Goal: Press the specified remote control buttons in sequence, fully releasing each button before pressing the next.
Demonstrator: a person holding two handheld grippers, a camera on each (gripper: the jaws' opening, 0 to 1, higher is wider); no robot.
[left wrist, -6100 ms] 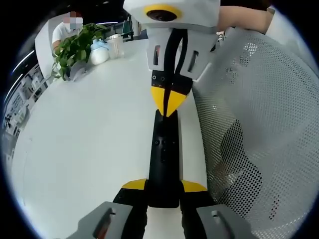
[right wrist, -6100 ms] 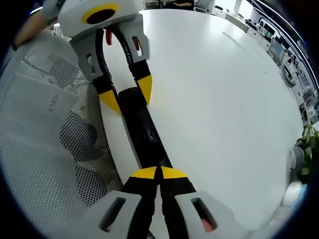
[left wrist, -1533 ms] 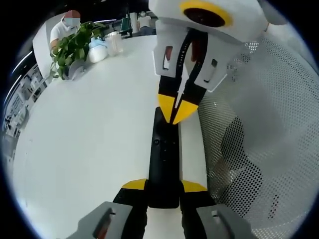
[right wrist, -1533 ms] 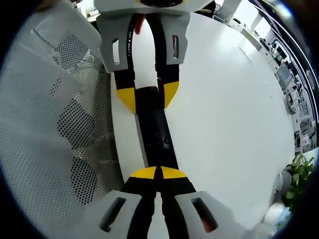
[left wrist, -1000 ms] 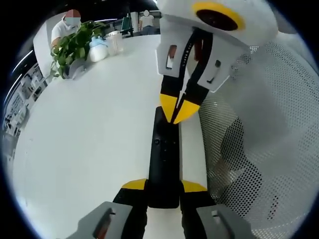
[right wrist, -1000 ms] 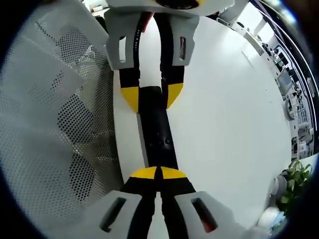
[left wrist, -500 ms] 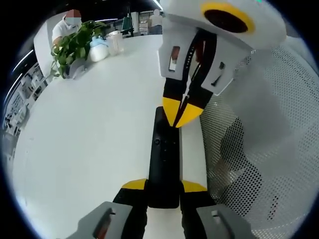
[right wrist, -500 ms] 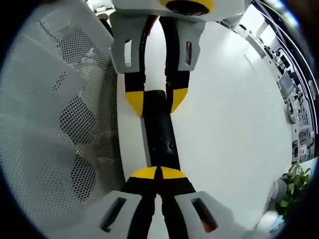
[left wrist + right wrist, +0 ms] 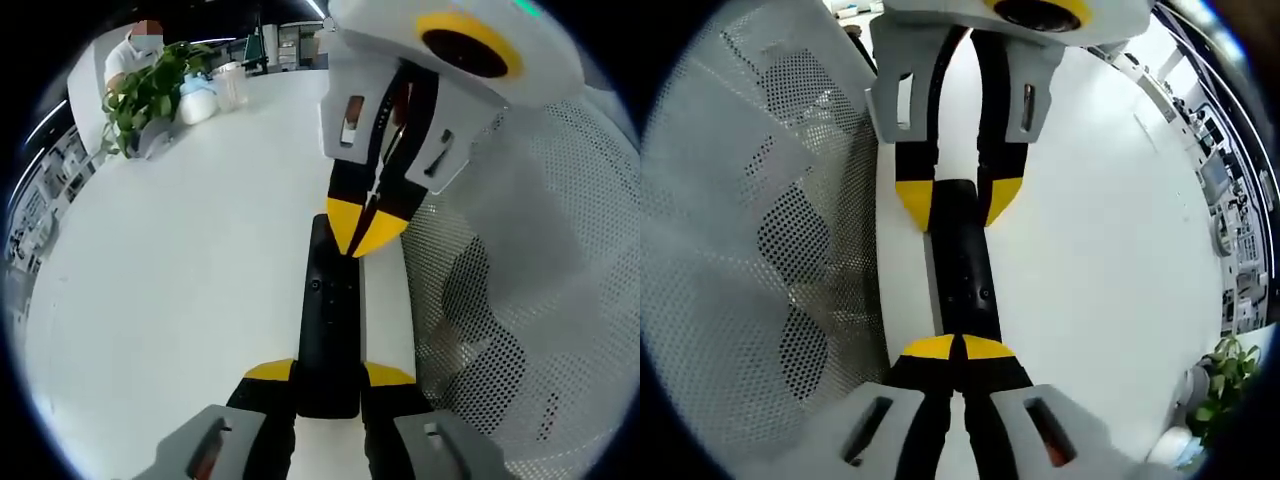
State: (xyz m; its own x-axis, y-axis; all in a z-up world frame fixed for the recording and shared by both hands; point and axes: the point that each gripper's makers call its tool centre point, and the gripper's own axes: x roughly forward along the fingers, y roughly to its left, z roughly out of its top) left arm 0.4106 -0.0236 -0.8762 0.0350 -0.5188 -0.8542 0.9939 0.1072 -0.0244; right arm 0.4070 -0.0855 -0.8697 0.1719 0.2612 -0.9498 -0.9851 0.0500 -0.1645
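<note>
One black remote control (image 9: 329, 330) lies on the white table (image 9: 180, 270), held between two grippers.
Left gripper (image 9: 329, 378) clamps its near end; right gripper (image 9: 366, 228), jaws pressed together, touches its far end beside a perforated white chair (image 9: 520, 300).

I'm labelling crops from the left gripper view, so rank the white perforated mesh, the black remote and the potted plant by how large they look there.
1. White perforated mesh, covering most of the right side.
2. Black remote.
3. Potted plant, small at the table's far end; being farther from the camera may be what shrinks it, so this is apparent size only.
</note>
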